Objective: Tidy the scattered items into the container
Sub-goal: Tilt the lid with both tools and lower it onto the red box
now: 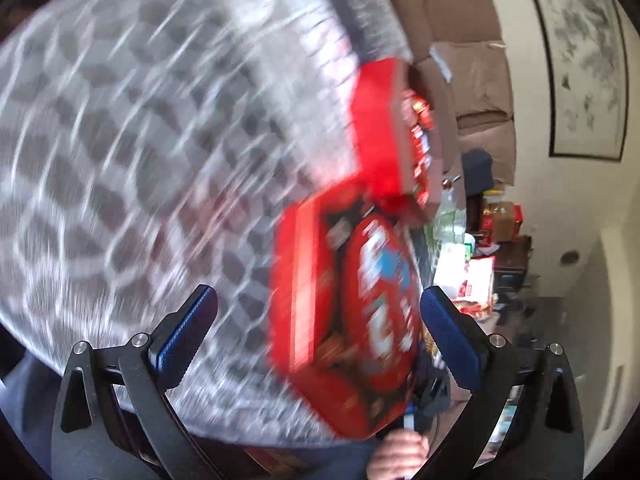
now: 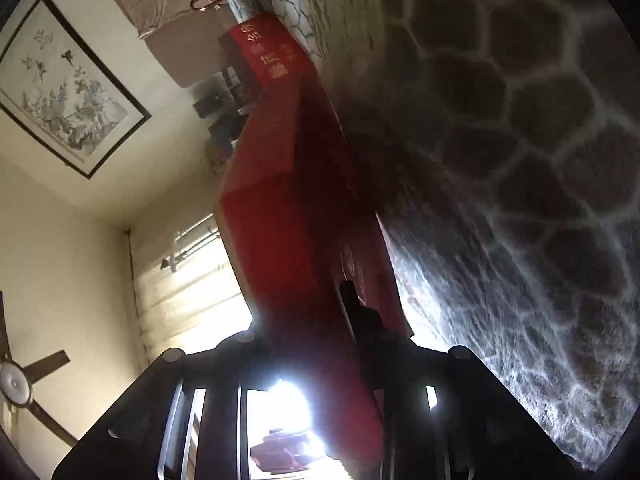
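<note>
In the left wrist view the left tongs [image 1: 320, 332] stand spread wide at the bottom of the frame, their blue pads clear of everything. Between and just above them, right of centre, lies a red snack box [image 1: 352, 320] with a bright oval label, blurred by motion. Behind it, toward the upper right, a second red box [image 1: 384, 128] stands open with small wrapped items inside. Both rest on the surface [image 1: 140, 140], covered in a grey-and-white cobble pattern. A hand [image 1: 396, 456] shows at the bottom edge.

In the right wrist view the right tongs [image 2: 340, 320] are pinching the edge of a red box [image 2: 288, 208], which runs from the bottom centre up the middle of the frame. The patterned surface [image 2: 520, 160] fills the right side. A framed picture [image 2: 68, 88] hangs at upper left.
</note>
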